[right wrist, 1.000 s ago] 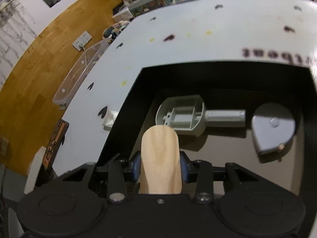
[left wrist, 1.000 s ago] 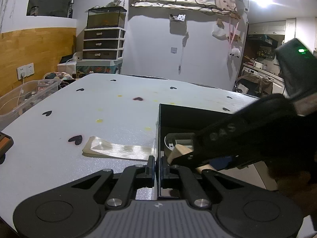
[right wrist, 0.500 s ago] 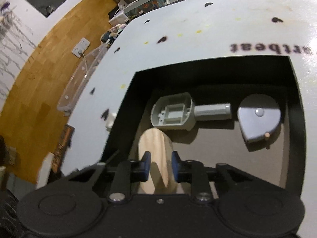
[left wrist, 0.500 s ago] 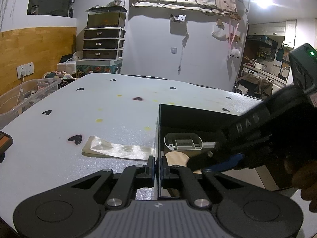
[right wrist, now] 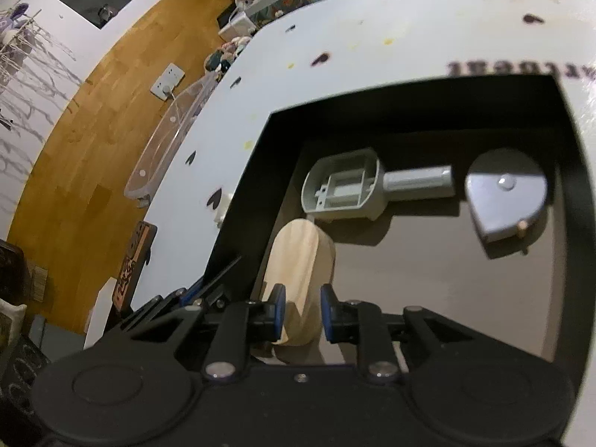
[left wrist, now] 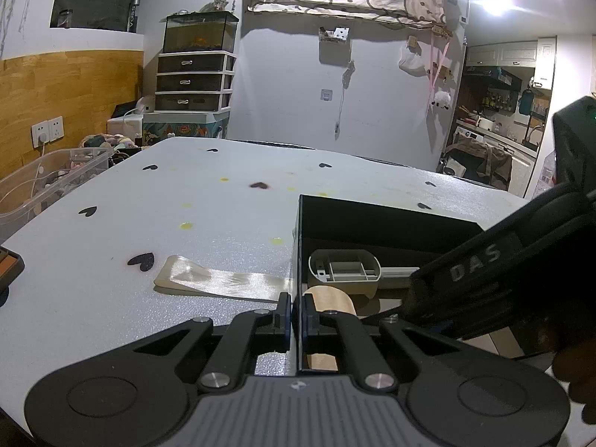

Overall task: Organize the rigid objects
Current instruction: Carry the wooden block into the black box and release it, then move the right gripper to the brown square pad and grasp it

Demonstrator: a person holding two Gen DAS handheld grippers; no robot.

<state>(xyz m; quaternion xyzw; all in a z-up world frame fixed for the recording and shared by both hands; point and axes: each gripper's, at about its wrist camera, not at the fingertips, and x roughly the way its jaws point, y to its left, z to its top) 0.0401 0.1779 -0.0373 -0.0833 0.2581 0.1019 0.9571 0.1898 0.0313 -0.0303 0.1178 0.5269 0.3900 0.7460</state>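
On the left, the left gripper [left wrist: 296, 314] is clamped on the near left wall of the black box [left wrist: 300, 246], seemingly to steady it on the white surface [left wrist: 208, 219]. To its right, the right gripper [right wrist: 302, 314] pinches the wooden oval piece [right wrist: 300, 260] inside the box, near the left wall, beside the grey handled part [right wrist: 350, 186] and grey teardrop piece [right wrist: 503, 193].

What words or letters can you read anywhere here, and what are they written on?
"DAS" in white letters on the black arm of the right gripper.
Dark printed word on the white table cover beyond the black box: upside down, cut off and blurred, not readable.
Pattern on the black and orange flat object at the table's edge: too blurred to read.
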